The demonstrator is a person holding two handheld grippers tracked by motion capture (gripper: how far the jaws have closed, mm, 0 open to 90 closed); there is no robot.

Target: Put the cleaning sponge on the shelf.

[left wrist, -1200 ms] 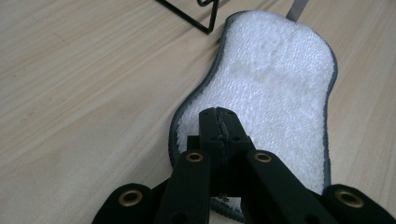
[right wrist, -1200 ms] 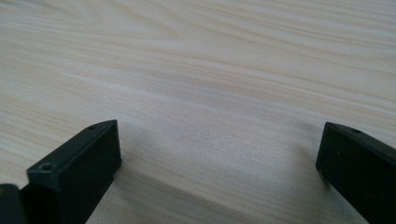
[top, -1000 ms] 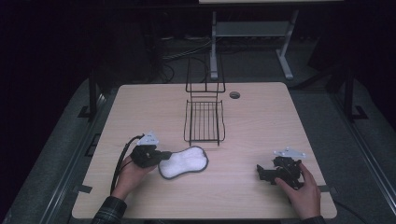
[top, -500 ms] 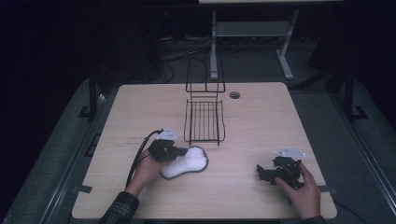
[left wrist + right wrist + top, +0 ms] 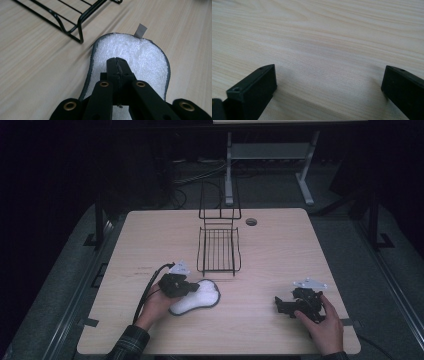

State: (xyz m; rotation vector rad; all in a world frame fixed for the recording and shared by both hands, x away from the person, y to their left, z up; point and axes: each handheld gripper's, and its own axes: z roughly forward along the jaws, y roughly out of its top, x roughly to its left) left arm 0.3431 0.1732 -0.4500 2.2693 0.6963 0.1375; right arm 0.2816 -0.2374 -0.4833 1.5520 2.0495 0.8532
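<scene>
You're still early on this one. The pad (image 5: pixel 196 296) lies flat on the bench (image 5: pixel 280 255), just short of the rack (image 5: pixel 218 251) and a bit to its left, so nothing has gone into the rack yet. Your left gripper (image 5: pixel 117 65) is right over the pad with its fingers pressed together, tips resting on the middle of the pile, and as far as I can see no cloth is caught between them. Looks more like pushing or pinning than a grab. Your right gripper (image 5: pixel 278 305) is parked well off to the right, fingers spread wide over bare wood, holding nothing.

Materials: the pad is white fluffy terry, an oval shape with a thin grey stitched edge and a small grey tag (image 5: pixel 140 30) at the far end. The rack is thin black wire, glossy, with parallel bars and an upright back. The bench is pale wood grain, smooth.
</scene>
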